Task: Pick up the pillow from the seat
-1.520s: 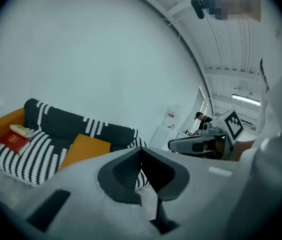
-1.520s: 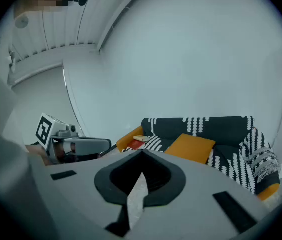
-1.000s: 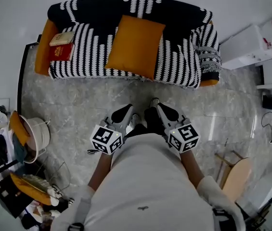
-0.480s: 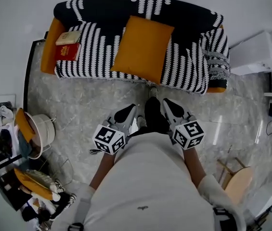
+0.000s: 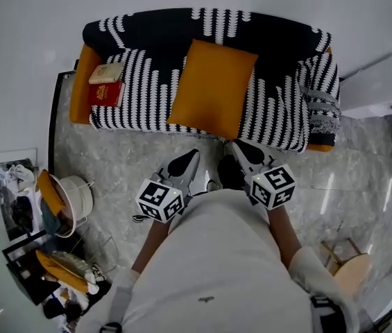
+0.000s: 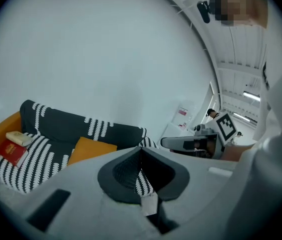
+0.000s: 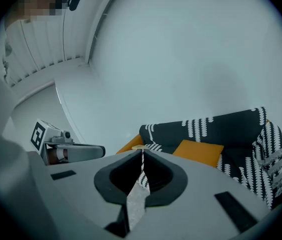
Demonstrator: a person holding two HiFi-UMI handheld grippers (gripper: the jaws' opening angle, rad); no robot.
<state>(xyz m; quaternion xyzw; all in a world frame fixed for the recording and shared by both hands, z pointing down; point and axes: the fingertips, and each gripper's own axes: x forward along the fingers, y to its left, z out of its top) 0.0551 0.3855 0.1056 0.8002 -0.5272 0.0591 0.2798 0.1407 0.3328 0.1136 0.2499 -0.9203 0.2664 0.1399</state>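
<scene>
Pillow (image 5: 213, 89) now nearer; right hand-held gripper (image 5: 236, 145) closed near the seat (image 5: 140, 82)

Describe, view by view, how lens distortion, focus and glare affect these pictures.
Head view: the wide lens bows the sofa; pale glare streaks lie on the floor. Left gripper view: dark round corners, the left gripper soft up close, the pillow clearer. Right gripper view: the same dark corners, the right gripper blurred, the wall evenly bright.
</scene>
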